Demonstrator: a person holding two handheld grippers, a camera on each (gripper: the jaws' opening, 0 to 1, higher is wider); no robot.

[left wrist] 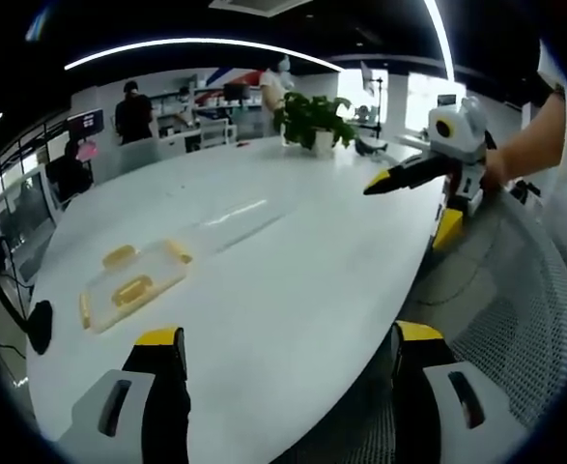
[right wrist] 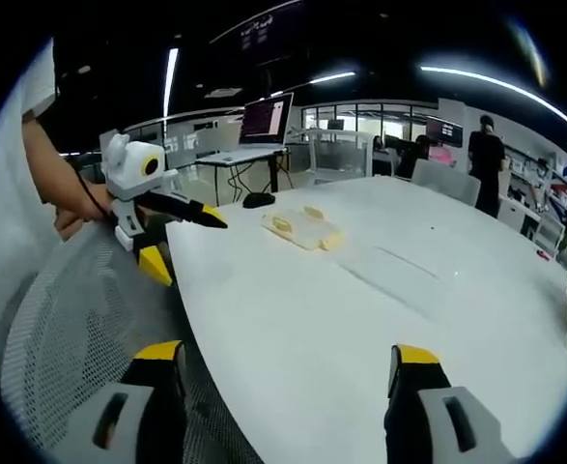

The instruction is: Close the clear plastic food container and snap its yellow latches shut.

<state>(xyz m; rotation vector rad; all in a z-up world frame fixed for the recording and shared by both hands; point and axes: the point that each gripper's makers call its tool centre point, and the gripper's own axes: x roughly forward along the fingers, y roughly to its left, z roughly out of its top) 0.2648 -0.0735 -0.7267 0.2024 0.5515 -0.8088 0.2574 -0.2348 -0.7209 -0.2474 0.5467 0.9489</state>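
Two grippers are held over a big white table (left wrist: 293, 242), and both have their yellow-tipped jaws wide apart with nothing between them. In the left gripper view, the left gripper (left wrist: 288, 353) sits low at the edge of the table, and the clear box (left wrist: 133, 282) with yellow latches lies flat on the table, ahead of the left jaw and a bit out to its side, well apart from it. The right gripper (left wrist: 413, 198) comes in from the right side of this view, held by a hand (left wrist: 500, 166), far across from the box. In the right gripper view, the right gripper (right wrist: 288, 362) is also near the table edge, and the box (right wrist: 302, 227) lies far ahead, between the lines of the two jaws but closer to the left one. The left gripper (right wrist: 182, 237) shows at the left of this view, with its top jaw pointing toward the box but not touching it. The box is small and see-through, so it is hard to tell if its lid is pressed down or if the latches are snapped. A mesh chair (right wrist: 66, 329) sits below the table edge. A green plant (left wrist: 312, 118) stands far off on the table, and people stand by desks at the back, too small to make out.
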